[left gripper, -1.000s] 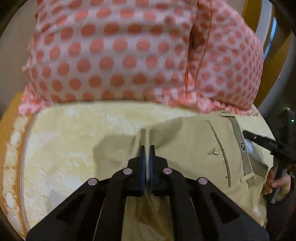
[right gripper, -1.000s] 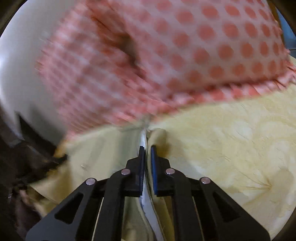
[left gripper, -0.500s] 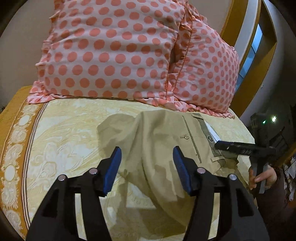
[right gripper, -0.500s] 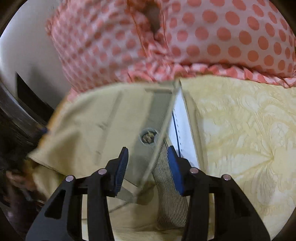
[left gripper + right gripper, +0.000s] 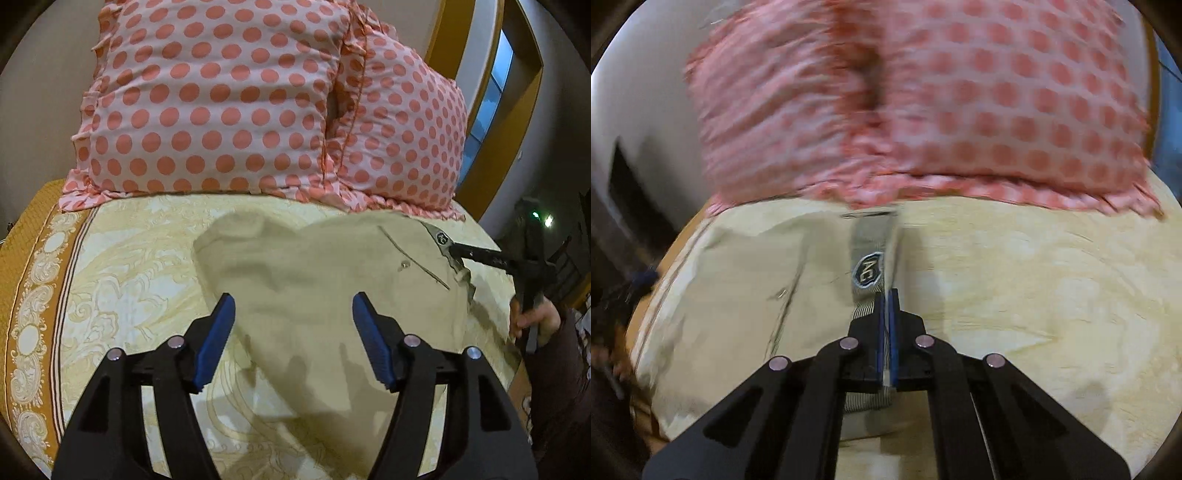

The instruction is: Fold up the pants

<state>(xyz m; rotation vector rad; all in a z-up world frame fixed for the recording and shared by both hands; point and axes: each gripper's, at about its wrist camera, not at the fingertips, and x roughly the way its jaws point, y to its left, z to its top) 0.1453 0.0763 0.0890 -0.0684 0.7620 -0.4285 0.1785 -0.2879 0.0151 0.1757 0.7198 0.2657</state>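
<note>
Left gripper (image 5: 293, 321) spread wide, gripping nothing, poised over khaki pants (image 5: 314, 291) lying on yellow bedspread (image 5: 122, 280). Right gripper (image 5: 886, 299) clamped on pants waistband (image 5: 866, 273) at 12 o'clock. Polka-dot pillows (image 5: 221, 99) beyond, at 12 o'clock.

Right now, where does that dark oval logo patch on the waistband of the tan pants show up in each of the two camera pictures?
Left wrist view: the logo patch sits at the far right, just ahead of the right hand-held gripper.
Right wrist view: the logo patch is at the centre, just above the shut fingertips.
Shared landmark: the polka-dot pillows behind the pants.
</note>
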